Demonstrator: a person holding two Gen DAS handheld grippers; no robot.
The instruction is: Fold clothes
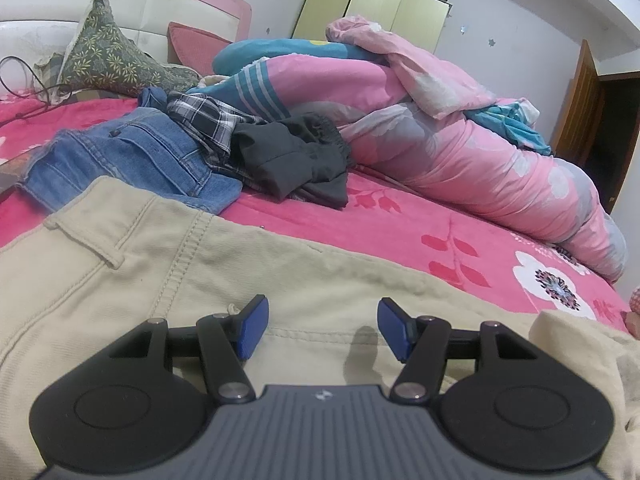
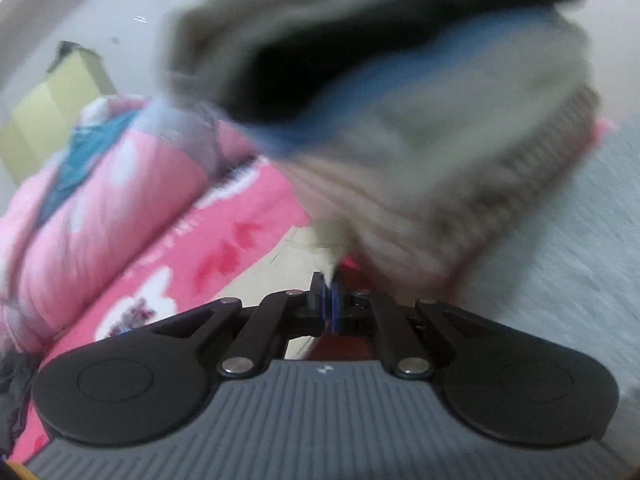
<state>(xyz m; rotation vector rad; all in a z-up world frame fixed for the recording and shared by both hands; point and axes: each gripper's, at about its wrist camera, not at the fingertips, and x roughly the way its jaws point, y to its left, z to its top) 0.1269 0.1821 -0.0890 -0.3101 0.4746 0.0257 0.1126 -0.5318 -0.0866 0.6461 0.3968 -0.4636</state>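
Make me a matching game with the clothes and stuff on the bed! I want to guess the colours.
Things:
1. trousers under the left gripper
2. jeans
3. shirt lying on the jeans
4. bedsheet

Colours:
A. black and white checks
B. bright pink with flowers
C. beige
D. blue

Right pairs: 1-C, 2-D, 3-A, 4-B
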